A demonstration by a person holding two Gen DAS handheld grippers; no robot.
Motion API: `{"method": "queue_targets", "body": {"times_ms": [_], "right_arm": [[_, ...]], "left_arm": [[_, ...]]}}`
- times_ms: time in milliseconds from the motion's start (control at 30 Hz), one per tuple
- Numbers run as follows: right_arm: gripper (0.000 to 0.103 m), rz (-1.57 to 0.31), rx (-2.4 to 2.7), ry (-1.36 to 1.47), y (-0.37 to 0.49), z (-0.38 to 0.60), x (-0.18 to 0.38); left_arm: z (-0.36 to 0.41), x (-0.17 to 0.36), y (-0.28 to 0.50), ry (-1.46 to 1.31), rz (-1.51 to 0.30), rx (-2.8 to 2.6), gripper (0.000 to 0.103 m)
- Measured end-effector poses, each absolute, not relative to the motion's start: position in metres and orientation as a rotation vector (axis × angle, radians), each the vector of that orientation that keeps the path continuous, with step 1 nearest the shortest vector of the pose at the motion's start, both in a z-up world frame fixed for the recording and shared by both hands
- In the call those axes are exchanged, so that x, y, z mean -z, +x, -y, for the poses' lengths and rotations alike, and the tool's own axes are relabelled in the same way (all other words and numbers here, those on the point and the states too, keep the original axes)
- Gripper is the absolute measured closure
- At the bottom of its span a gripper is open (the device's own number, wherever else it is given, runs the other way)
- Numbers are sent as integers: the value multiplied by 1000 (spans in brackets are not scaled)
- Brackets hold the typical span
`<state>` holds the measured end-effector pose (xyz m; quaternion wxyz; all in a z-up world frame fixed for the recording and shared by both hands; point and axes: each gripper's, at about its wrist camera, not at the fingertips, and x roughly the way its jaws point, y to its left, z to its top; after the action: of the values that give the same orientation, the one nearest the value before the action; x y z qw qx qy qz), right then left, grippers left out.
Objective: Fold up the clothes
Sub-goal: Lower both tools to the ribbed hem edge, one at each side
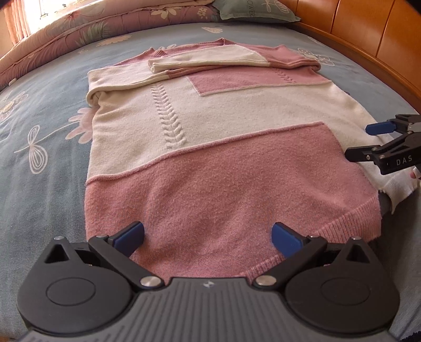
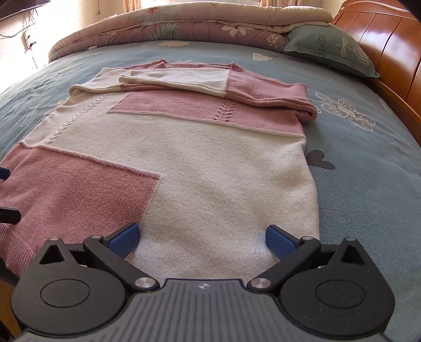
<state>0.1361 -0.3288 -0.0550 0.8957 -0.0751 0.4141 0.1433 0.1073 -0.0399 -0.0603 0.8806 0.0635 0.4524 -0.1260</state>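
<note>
One sweater ahead of tools, both sleeves folded across; one pillow far right; one rolled quilt beyond; two tools.

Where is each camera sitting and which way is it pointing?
Left wrist view: sits on the left gripper over the sweater's pink hem, facing up the bed toward the pillow; the right gripper enters at right.
Right wrist view: sits on the right gripper over the cream hem corner, facing likewise.
Both share the sweater with folded sleeves, the pillow and the quilt.

Black left gripper, right gripper: blue pads, silver screws, ribbed grey housing, "DAS" marking.
</note>
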Motion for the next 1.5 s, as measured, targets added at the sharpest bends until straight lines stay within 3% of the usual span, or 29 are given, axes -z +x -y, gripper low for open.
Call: {"method": "queue_targets", "body": {"times_ms": [233, 500, 867, 1500], "right_arm": [[0, -800, -453, -199, 119, 294, 33], [0, -833, -523, -288, 120, 248, 54], [0, -818, -518, -202, 94, 283, 57], [0, -825, -504, -233, 100, 262, 51]], "left_arm": [[46, 51, 103, 151, -918, 279, 1], [41, 59, 107, 115, -949, 279, 1], [37, 59, 101, 114, -929, 280, 1], [41, 54, 99, 125, -917, 317, 1]]}}
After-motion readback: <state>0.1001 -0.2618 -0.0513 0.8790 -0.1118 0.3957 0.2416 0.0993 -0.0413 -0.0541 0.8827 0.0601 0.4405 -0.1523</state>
